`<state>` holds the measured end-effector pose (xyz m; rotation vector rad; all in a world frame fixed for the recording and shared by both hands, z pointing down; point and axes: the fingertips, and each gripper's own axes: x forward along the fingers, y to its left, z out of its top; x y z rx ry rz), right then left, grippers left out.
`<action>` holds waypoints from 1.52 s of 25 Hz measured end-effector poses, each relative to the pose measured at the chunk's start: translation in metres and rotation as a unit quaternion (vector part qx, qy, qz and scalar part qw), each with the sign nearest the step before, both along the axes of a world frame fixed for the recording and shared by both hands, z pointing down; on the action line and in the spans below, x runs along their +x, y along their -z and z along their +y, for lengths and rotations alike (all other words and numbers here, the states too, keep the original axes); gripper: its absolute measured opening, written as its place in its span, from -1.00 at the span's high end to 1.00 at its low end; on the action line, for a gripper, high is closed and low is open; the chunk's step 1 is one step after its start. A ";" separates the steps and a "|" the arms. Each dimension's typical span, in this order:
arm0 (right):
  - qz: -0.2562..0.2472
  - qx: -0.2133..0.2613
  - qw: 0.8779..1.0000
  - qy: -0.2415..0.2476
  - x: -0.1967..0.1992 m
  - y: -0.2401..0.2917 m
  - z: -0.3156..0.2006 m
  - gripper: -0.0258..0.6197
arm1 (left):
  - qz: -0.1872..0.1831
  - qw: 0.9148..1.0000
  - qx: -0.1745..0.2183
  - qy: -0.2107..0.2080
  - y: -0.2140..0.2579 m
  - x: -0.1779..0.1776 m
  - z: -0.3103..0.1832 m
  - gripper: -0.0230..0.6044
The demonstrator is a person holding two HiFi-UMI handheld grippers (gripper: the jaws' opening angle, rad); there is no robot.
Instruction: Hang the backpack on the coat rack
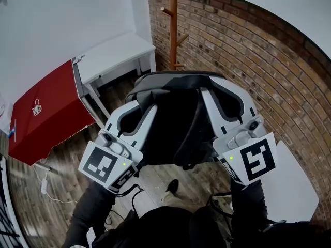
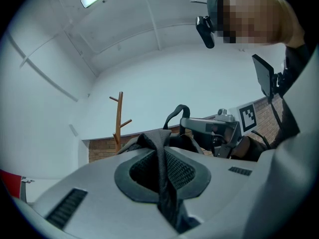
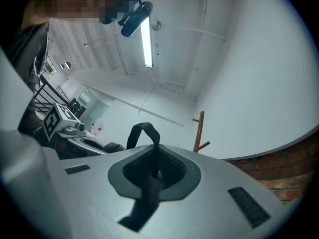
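The black fabric backpack [image 1: 176, 123] hangs in the air between the 2 grippers, on the near side of the slim wooden coat rack [image 1: 173, 25] by the far rough brick wall [image 1: 248, 61]. The left gripper [image 1: 138, 117] pinches a woven strap [image 2: 162, 158]. The right gripper [image 1: 220, 99], jaws narrow, clamps a flat looped strap [image 3: 145, 133].

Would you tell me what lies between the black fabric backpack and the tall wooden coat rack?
Nothing: in the head view the stretch from the black backpack to the wooden coat rack is bare.
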<state>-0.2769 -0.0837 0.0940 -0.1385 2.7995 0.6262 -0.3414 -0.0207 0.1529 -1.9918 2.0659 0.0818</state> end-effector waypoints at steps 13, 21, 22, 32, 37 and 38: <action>0.005 0.006 1.000 -0.005 -0.104 0.006 -0.075 0.86 | 0.001 1.000 0.007 -0.010 0.006 -0.108 -0.081 0.79; 0.009 0.005 1.000 -0.006 -0.150 0.013 -0.117 0.86 | 0.001 1.000 0.008 -0.006 0.014 -0.153 -0.123 0.79; 0.009 0.005 1.000 -0.006 -0.155 0.014 -0.120 0.86 | 0.001 1.000 0.010 -0.005 0.015 -0.158 -0.126 0.79; 0.007 0.009 1.000 -0.021 -0.208 0.030 -0.147 0.86 | -0.005 1.000 0.019 -0.019 0.031 -0.210 -0.153 0.79; 0.002 0.011 0.999 -0.034 -0.235 0.040 -0.163 0.86 | -0.015 0.999 0.024 -0.026 0.042 -0.239 -0.171 0.79; 0.002 0.010 0.999 -0.036 -0.241 0.042 -0.167 0.86 | -0.017 0.999 0.024 -0.029 0.044 -0.246 -0.175 0.79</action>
